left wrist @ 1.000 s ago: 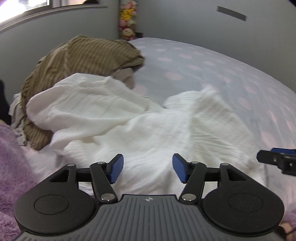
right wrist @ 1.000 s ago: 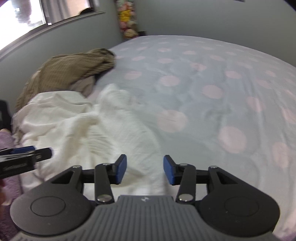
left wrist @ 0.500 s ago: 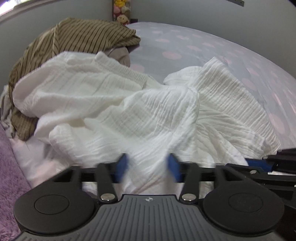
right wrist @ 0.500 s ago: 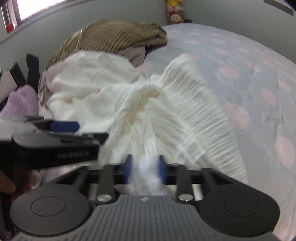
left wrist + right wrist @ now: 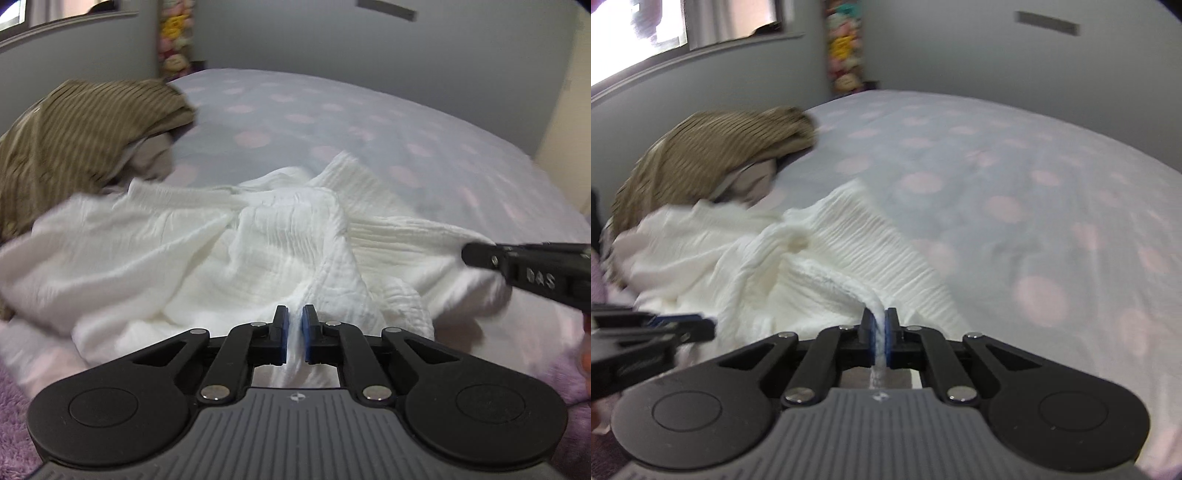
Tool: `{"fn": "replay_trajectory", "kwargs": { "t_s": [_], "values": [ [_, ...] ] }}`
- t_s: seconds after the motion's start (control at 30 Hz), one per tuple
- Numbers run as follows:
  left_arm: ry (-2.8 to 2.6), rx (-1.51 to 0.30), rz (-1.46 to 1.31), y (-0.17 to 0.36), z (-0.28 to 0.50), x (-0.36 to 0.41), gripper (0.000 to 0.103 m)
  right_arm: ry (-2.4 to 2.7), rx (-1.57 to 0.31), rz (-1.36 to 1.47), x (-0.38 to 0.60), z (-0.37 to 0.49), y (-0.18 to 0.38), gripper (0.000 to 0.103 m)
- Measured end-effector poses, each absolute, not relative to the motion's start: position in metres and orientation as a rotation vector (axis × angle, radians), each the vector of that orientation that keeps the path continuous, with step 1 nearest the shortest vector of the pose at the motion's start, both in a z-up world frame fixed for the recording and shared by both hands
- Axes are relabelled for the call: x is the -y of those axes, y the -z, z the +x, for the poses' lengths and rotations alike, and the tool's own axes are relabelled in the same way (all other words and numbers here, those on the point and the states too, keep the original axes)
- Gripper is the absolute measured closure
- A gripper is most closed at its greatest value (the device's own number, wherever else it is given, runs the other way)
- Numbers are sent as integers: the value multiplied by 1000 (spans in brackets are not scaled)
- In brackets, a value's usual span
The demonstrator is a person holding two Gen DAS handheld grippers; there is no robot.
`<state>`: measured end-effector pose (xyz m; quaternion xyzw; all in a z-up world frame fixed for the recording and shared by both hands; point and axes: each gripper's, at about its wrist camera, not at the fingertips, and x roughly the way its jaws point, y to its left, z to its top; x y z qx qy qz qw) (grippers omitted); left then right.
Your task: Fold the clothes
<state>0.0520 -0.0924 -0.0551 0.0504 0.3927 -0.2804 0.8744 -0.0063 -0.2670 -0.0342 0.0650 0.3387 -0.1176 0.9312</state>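
- The white crinkled garment lies rumpled on the near part of the bed, its bulk bunched rather than spread, so it probably needs to be opened out flat before any fold can be made.
- The left gripper is clenched on a fold of the white garment at that garment's near edge; cloth shows between the blue pads, which stand almost together.
- The right gripper is likewise clamped on the same garment, with a thick rolled hem of it running straight into the narrow gap between its pads.
- Two pinches on the near edge of the garment, well apart along it, look meant to let the person lift and stretch it between both hands, a sensible start to smoothing it out.
- From each gripper, the garment runs forward and away across the bed; its far end, a ribbed flap, rests on the dotted sheet.
- A brown striped garment sits heaped beyond the white garment on its far left, touching or overlapping its edge; it is held by neither gripper.
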Motion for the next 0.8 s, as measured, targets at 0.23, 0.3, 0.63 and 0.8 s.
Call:
{"fn": "replay_trajectory", "kwargs": {
  "t_s": [0.23,0.3,0.63,0.8],
  "values": [
    [694,-812,105,36,27,110,98,443,-636,163,321,-56,24,98],
    [710,-826,108,37,25,112,98,518,-625,175,335,-70,26,98],
    [700,-871,116,46,27,108,71,589,-700,287,369,-93,48,94],
    [613,-857,111,43,35,98,62,567,-659,267,358,-94,42,82]
  ]
}}
